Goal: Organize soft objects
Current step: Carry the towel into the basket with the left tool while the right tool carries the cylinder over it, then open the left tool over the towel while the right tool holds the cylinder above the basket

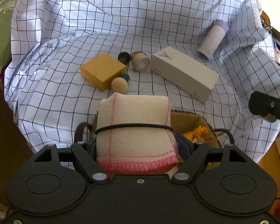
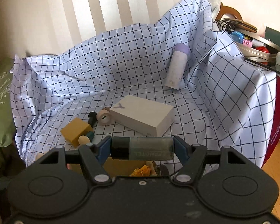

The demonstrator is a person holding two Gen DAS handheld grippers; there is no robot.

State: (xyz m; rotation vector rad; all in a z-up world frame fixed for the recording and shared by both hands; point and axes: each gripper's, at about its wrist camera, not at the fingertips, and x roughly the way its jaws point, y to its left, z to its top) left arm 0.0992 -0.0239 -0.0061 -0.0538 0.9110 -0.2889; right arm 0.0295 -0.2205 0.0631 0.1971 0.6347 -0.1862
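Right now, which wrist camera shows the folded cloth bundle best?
The left wrist view: the cloth bundle, cream with pink stitching and a black band, sits between the left gripper fingers, filling the foreground. The right wrist view does not show it.

Left claw and right claw both clamped, seemingly angled downward.

A folded cloth sits between the left jaws, over a basket. Ahead of them a ball touches a block; the long box lies ahead-right, the canister beyond it. A small bottle spans the right jaws crosswise.
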